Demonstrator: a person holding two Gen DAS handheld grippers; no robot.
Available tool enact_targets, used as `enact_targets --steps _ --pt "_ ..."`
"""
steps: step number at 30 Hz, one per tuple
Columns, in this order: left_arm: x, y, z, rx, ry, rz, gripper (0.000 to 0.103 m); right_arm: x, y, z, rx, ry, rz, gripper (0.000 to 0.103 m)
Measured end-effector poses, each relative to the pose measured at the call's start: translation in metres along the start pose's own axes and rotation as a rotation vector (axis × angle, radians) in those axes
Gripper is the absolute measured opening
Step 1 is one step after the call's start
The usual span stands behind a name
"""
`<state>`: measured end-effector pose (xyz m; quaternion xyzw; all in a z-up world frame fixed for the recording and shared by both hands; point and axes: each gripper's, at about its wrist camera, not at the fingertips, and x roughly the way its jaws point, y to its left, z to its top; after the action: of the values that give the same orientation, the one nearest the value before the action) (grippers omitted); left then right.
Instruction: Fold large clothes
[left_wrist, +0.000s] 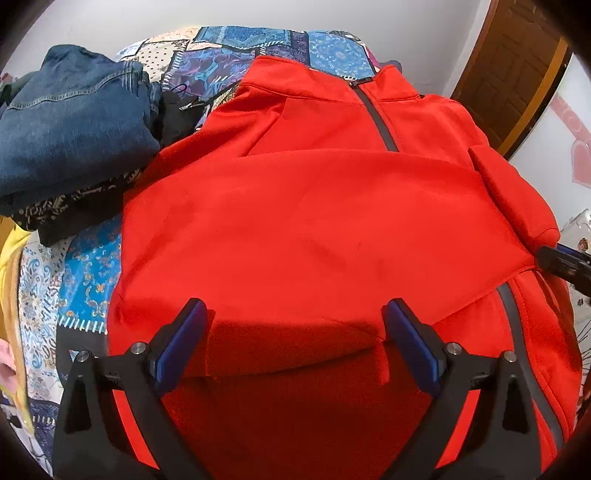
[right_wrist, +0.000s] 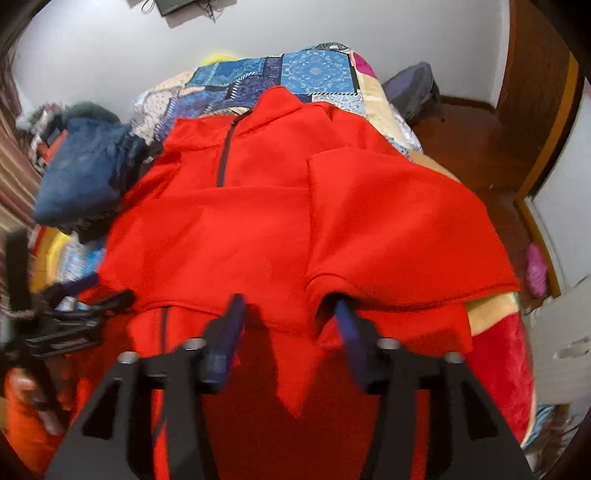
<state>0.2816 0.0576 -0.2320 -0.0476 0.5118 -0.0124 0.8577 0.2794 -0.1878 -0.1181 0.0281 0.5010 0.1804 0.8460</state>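
Sleeves are lying folded across the red jacket (left_wrist: 314, 221) on the quilt (left_wrist: 88, 295), left gripper (left_wrist: 295, 317) hovering spread; right gripper (right_wrist: 291, 314) is standing parted, pinching nothing, body fold remaining

Left black plastic two-finger gripper (left_wrist: 293, 314): matte black finger arms, wedge-shaped, each with a triangular cut-out near its base. Two round silver screw heads sat on each arm, at about 10 and 2 o'clock of the linkage. Flat dark blue pads (left_wrist: 184, 341) lined the inner face of each finger, rounded at the tips.

Right black plastic two-finger gripper (right_wrist: 290, 308): same build, black arms with triangular cut-outs, paired silver screws, dark blue pads (right_wrist: 227, 339). Its frame was blurred, so finer markings could not be read.
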Motion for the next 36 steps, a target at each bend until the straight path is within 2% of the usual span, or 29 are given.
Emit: enact_targets --steps 3,7,10,17,20,28,36 --pt "0.002 0.000 0.000 0.005 -0.001 0.000 0.098 -0.010 -0.007 0.000 0.045 -0.016 0.023 0.054" --pt "-0.002 0.001 0.003 0.014 0.005 -0.009 0.098 -0.025 -0.010 0.001 0.072 -0.090 -0.020 0.054" --pt "-0.017 0.005 0.008 0.010 -0.036 -0.005 0.098 -0.039 -0.021 0.006 0.092 -0.148 -0.048 0.054" --pt "-0.045 0.013 0.021 -0.024 -0.112 -0.003 0.098 -0.053 -0.072 0.007 0.310 -0.253 -0.071 0.054" --pt "-0.051 0.012 0.023 -0.025 -0.129 0.003 0.098 -0.049 -0.093 0.002 0.382 -0.252 -0.100 0.054" --pt "-0.046 0.003 0.026 -0.010 -0.110 0.012 0.098 -0.025 -0.141 -0.011 0.581 -0.211 -0.058 0.054" --pt "-0.039 -0.004 0.025 0.005 -0.088 0.020 0.098 0.011 -0.171 -0.016 0.738 -0.135 0.122 0.054"
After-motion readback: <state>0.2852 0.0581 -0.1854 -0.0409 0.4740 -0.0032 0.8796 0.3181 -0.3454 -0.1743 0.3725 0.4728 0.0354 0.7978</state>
